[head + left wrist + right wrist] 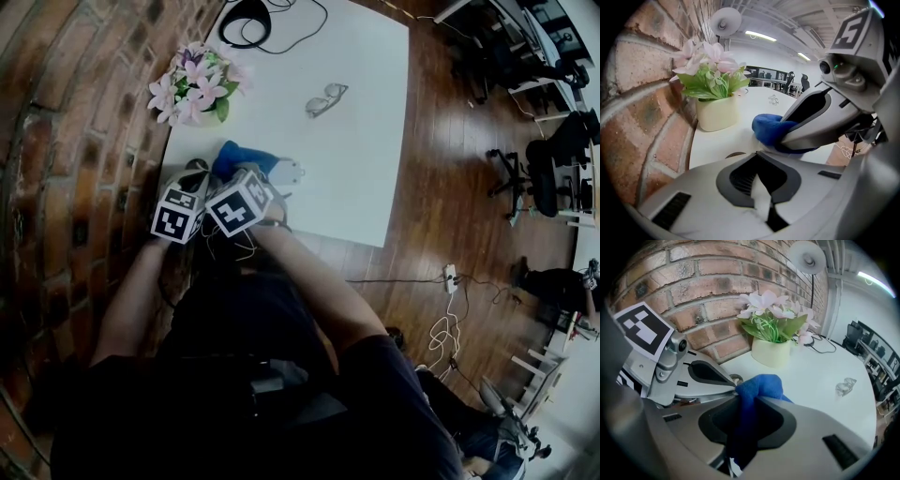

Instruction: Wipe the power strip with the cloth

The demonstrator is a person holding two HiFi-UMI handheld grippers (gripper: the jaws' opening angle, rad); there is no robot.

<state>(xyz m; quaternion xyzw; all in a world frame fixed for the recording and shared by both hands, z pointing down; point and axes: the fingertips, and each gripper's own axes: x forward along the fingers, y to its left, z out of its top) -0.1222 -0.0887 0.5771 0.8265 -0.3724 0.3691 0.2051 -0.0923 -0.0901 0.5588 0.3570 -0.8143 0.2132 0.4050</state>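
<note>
The right gripper (746,401) has its jaws part-closed on the bunched blue cloth (759,386). The left gripper (759,164) is closed flat, with nothing identifiable held. The white power strip (287,172) lies at the cloth's 3 o'clock, apparently unpinned, so a wipe may shove it towards the table (375,141) edge. One cloth, one strip, one flower pot (192,89), one pair of glasses (325,97), two grippers

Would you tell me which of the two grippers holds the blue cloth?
The right gripper: the blue cloth sits clamped between its jaws, whereas the left gripper has none in its jaws.
</note>
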